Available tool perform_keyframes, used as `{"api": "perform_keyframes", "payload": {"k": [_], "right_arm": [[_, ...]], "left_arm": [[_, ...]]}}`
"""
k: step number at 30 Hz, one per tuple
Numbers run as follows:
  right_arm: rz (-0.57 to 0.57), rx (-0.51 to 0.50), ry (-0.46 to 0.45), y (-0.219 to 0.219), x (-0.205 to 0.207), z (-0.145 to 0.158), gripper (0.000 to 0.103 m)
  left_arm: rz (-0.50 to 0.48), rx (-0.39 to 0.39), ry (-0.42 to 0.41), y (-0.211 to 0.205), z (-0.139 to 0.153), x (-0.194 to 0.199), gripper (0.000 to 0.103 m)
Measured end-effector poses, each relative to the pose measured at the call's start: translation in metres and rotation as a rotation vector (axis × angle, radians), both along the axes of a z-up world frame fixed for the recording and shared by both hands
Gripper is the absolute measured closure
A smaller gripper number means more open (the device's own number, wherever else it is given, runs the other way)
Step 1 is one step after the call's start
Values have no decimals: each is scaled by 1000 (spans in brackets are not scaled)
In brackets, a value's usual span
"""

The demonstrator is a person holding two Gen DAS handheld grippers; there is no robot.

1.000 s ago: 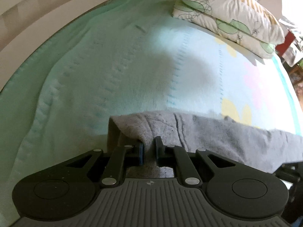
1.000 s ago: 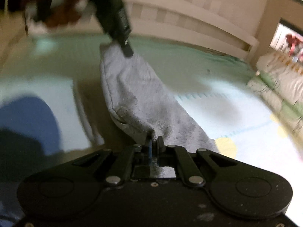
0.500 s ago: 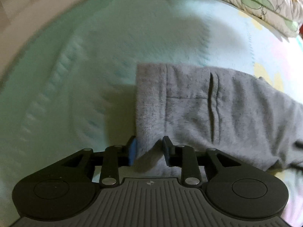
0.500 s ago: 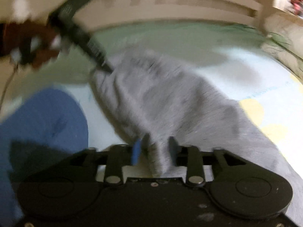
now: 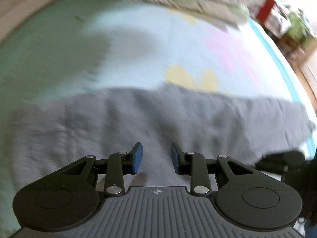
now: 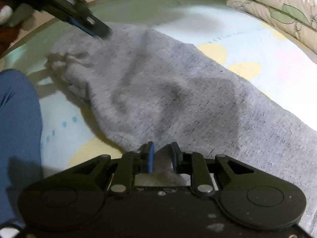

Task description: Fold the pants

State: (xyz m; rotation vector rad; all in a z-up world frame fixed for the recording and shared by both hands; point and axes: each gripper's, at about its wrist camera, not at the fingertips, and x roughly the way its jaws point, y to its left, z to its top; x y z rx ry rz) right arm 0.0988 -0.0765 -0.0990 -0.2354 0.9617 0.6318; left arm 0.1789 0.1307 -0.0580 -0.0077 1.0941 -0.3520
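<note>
The grey pants (image 6: 178,91) lie spread across the bed (image 5: 59,45), waist end toward the left gripper, leg running off toward the pillows (image 6: 277,6).

Left gripper (image 5: 156,157): fingers narrowly parted, nothing between the pads; it hovers over flat cloth, tilted steeply down. The view is blurred.

Right gripper (image 6: 162,156): fingers close together, a small ridge of cloth rising between them. Its jaws have just been closing. Whether the pads actually press the fabric cannot be told. It also points steeply down, near the pants' near edge.

Judgement: the garment appears laid out and let go, with the next pinch being set. To do it well, both pairs of fingers should catch all layers at matching points along one edge, lift evenly and keep the cloth taut, so the fold lands square without dragging the blanket (image 6: 247,37).
</note>
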Motion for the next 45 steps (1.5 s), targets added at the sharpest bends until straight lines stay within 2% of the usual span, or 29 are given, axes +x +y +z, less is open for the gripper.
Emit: {"api": "perform_keyframes", "payload": {"k": [2,4,6,10,13,15,17,19,20,24,27,31,32,33,35,39,40,41,45], "right_arm": [[-17,28,22,-4,4,5,82],[-49,59,14,-10,6,17,82],[-86,107,4,-16,17,30,82],[-156,200,-14,-23,50,51,79],[-175,230,-52,-20,76,60,72],[-169,243,-61,-15,98,61,65],[-154,242,-55,-4,120,56,65],[-131,228,-47,6,135,51,65],[-118,218,-41,10,143,48,65],[-65,177,-6,26,164,31,60],[-31,165,22,26,165,24,55],[14,174,56,27,167,11,55],[27,182,59,28,166,11,62],[34,185,56,27,164,11,76],[51,183,50,27,159,14,91],[85,167,31,27,149,15,94],[84,165,26,27,149,16,94],[80,162,21,27,149,16,89],[74,157,36,31,156,13,87]], "left_arm": [[-39,28,72,-7,-19,-4,73],[-35,53,169,-7,-37,-1,73],[-31,35,180,-3,-36,3,73],[-15,32,124,1,-30,7,73],[62,-10,35,14,-18,14,73],[116,-12,11,24,-16,24,73],[139,1,37,28,-25,29,73],[123,32,97,25,-39,31,73],[119,22,126,25,-45,34,72],[91,23,129,16,-50,37,63],[78,43,119,6,-55,39,61],[82,34,120,-3,-56,38,60],[84,27,122,6,-56,41,60],[89,19,124,7,-56,41,60],[98,3,128,15,-53,37,60],[113,-23,135,24,-48,31,60],[114,-25,135,25,-48,31,60],[115,-25,135,25,-48,31,60],[108,-12,131,23,-49,30,59]]}}
